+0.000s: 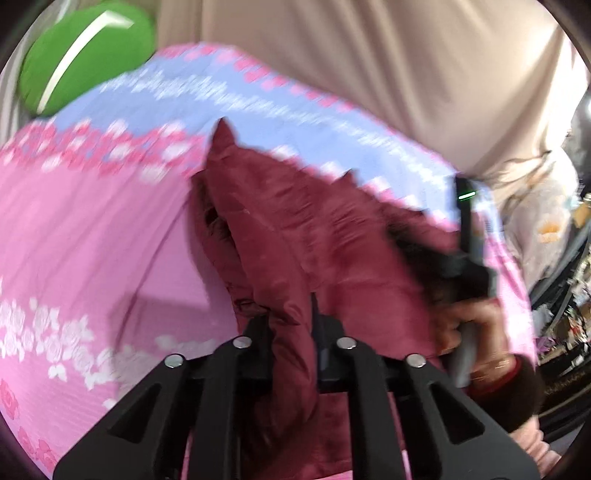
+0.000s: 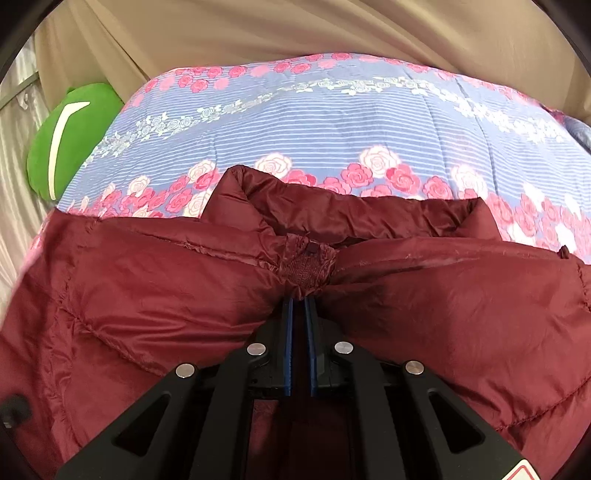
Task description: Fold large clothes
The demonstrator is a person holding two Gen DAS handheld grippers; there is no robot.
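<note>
A dark red puffer jacket [image 1: 295, 236] lies bunched on a pink and blue flowered bedspread [image 1: 92, 229]. My left gripper [image 1: 291, 314] is shut on a fold of the jacket, which hangs between its fingers. The left wrist view is motion-blurred. The right gripper's body [image 1: 465, 258] and the hand holding it show at that view's right. In the right wrist view the jacket [image 2: 147, 295] fills the lower half, collar [image 2: 332, 210] toward the far side. My right gripper [image 2: 300, 299] is shut on bunched fabric near the jacket's middle.
A green cushion [image 1: 85, 55] lies at the bedspread's far left corner; it also shows in the right wrist view [image 2: 74, 140]. A beige curtain [image 2: 295, 29] hangs behind the bed. Cluttered items [image 1: 569, 295] stand at the right edge.
</note>
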